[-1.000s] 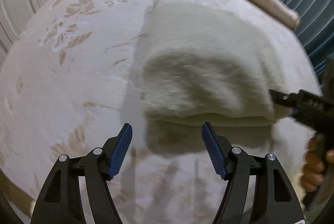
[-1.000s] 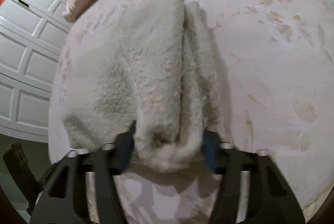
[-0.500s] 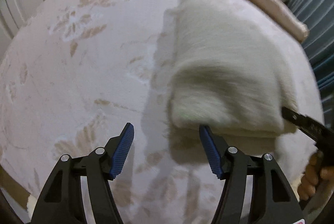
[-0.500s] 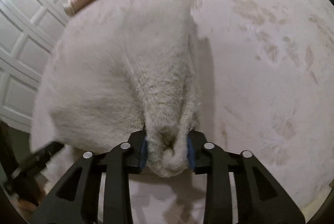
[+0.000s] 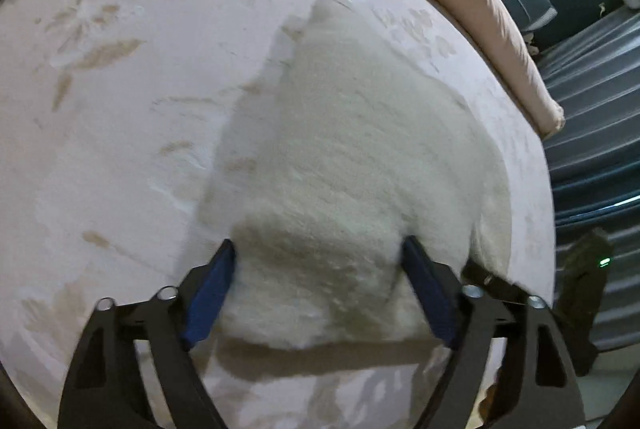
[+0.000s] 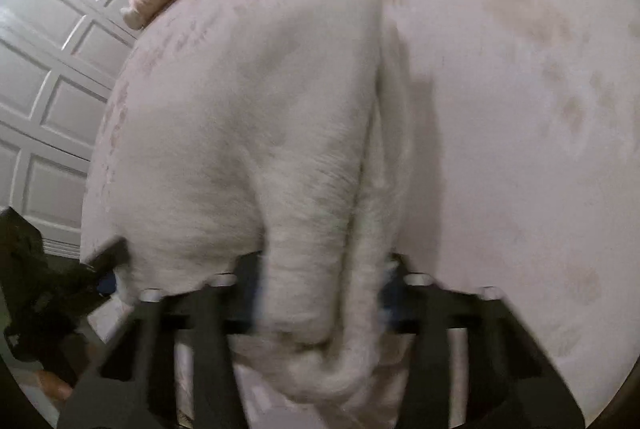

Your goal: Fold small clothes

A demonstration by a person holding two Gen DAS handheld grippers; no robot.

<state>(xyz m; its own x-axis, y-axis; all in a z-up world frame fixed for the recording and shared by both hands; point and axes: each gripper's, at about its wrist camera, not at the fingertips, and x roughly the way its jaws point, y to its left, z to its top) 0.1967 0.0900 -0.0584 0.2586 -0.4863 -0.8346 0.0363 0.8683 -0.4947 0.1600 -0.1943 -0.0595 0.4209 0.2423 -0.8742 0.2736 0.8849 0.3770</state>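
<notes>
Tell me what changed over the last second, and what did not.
The left gripper moved right and forward until the near corner of the white fuzzy garment sat between its open fingers; they have not closed. The right gripper stayed shut on the bunched edge. The garment remains on the floral bedspread.

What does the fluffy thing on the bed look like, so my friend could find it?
Look at the big pale bedspread with faint tan leaf prints. On it lies a cream, fuzzy cloth, folded over itself. It is the only woolly, plain thing there, with no leaf print.
</notes>
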